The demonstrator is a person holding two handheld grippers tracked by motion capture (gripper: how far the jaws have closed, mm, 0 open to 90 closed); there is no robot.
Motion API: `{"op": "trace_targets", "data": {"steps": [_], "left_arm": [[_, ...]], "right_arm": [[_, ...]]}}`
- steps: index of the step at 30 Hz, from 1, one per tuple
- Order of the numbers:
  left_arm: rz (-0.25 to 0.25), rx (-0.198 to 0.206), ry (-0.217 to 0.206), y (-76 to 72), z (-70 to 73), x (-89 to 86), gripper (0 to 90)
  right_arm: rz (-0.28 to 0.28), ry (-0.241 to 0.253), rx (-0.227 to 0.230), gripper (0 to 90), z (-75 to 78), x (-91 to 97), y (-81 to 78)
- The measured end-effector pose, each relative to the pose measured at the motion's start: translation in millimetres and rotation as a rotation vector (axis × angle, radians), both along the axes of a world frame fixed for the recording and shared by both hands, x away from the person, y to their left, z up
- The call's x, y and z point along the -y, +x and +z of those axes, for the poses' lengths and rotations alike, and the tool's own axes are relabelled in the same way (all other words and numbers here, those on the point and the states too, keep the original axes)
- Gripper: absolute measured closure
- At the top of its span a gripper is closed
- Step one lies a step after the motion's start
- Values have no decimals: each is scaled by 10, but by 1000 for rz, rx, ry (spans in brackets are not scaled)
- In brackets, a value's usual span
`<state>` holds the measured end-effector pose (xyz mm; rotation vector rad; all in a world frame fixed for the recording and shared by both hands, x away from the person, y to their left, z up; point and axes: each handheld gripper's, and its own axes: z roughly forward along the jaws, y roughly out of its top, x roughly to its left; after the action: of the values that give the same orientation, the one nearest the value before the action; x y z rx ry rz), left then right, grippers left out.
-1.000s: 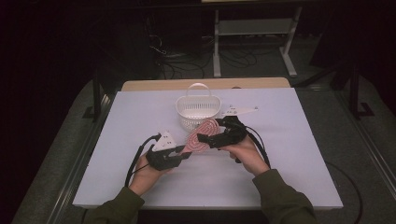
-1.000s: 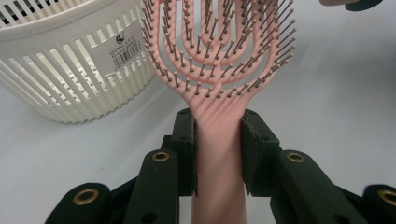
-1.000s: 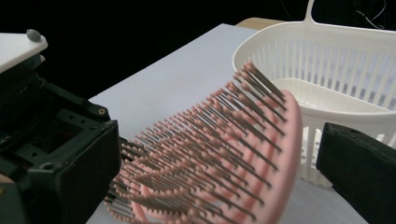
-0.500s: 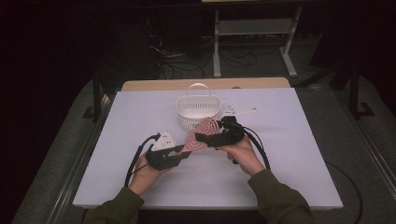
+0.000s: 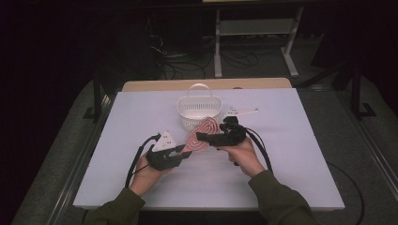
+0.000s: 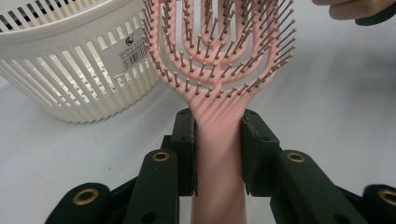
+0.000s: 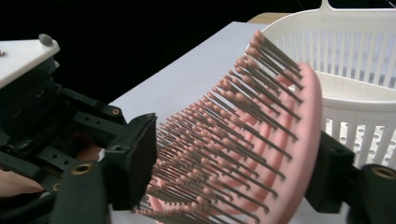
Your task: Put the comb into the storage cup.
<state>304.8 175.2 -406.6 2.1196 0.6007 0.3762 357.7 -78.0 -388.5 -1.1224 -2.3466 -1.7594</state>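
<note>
A pink vented hairbrush (image 5: pixel 202 132) is held between both grippers, just in front of a white slatted basket (image 5: pixel 199 110). My left gripper (image 5: pixel 187 151) is shut on the brush's handle: in the left gripper view the two pads clamp the handle (image 6: pixel 218 154) below the bristled head (image 6: pixel 219 56). My right gripper (image 5: pixel 202 137) reaches in from the right and its jaws have just been closing around the head. In the right gripper view one pad meets the bristle tips and the other the brush's back (image 7: pixel 303 140). The left gripper (image 7: pixel 46 121) shows there at the left.
The basket (image 6: pixel 70 60) stands upright with its handle up, close behind the brush (image 7: pixel 364 70). A small white flat piece (image 5: pixel 241 112) lies right of the basket. The white table top (image 5: pixel 300 154) ends in dark floor on all sides; cables trail from both grippers.
The right gripper's jaws have drawn in onto the brush head. Both hands have stayed in place, and the left gripper keeps its hold on the handle.
</note>
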Motion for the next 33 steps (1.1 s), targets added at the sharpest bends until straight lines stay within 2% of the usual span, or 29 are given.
{"op": "trace_targets", "data": {"steps": [11,20,29,33], "left_arm": [[5,14,13,-2,-7,15,701],[6,19,17,4,-18,16,700],[-9,22,18,8,-29,12,700],[-17,25,19,10,-34,15,701]], "right_arm": [[23,40,-37,426,-27,14,17],[30,66,-45,514,-34,32,21],[41,105,-75,557,-39,57,35],[50,119,-67,580,-28,66,28]]}}
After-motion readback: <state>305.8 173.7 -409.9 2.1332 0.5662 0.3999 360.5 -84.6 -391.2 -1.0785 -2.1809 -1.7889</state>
